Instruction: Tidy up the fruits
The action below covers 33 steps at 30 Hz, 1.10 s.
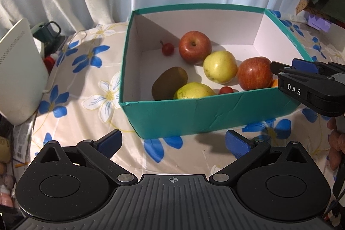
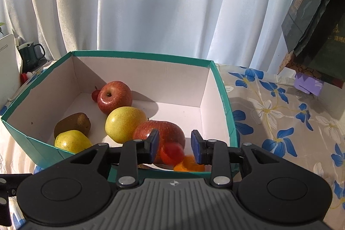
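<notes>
Right claw [image 2: 175,149] spread over teal box [image 2: 224,105], above cherry tomato [image 2: 172,151] beside red apple [image 2: 170,128]. Left claw [image 1: 172,143] spread wide, empty, short of box.

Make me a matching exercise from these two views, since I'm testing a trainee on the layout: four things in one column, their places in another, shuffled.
Things:
1. kiwi
2. green mug
3. left gripper
4. right gripper

Places:
A. outside the teal box, over the flowered cloth
B. beside the white appliance, left of the box
C. in the box, by its left wall
D. above the box's near right corner, over a small red fruit

Pairs: 1-C, 2-B, 3-A, 4-D
</notes>
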Available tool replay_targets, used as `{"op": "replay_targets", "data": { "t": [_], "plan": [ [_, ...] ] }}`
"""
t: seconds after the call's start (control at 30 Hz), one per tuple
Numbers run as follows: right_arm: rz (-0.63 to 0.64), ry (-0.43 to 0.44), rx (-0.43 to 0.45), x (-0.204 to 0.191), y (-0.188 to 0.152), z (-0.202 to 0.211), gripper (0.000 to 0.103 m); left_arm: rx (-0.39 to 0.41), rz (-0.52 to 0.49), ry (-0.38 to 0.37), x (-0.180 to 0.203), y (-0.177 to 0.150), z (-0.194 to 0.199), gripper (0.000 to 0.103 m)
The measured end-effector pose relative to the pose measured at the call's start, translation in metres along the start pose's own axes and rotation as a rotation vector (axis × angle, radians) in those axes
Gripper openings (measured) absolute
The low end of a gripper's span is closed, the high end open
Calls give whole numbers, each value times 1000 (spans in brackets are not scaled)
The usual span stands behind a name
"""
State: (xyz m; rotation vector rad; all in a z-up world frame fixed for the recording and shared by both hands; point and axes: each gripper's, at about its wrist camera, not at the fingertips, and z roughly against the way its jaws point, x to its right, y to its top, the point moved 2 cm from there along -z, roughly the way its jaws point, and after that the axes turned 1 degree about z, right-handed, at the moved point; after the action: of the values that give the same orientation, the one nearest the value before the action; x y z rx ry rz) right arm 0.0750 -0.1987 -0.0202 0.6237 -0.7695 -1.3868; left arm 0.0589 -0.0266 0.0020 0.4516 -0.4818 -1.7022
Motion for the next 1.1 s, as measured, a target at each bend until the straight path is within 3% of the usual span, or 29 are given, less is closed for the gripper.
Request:
{"op": "replay_targets", "data": {
  "t": [0.1,0.2,0.23,0.37,0.63,0.87,1.1],
  "plan": [
    [-16,-16,-6,5,-1,0,58,1,-5,0,2,0,0,103],
    [-27,14,-9,7,0,2,69,0,-1,4,3,1,0,103],
    [-28,17,-4,7,0,4,86,-1,1,4,3,1,-1,103],
    [-4,45,12,-1,1,11,100,-3,13,2,1,2,-1,103],
    [-45,64,17,6,-2,49,103,-11,-11,-16,8,2,1,103],
    [-147,-28,-219,19,-21,65,103,-63,-82,6,26,3,-5,103],
    [-212,-6,-465,23,-34,51,103,-164,-129,24,33,1,-15,103]
  ]
}}
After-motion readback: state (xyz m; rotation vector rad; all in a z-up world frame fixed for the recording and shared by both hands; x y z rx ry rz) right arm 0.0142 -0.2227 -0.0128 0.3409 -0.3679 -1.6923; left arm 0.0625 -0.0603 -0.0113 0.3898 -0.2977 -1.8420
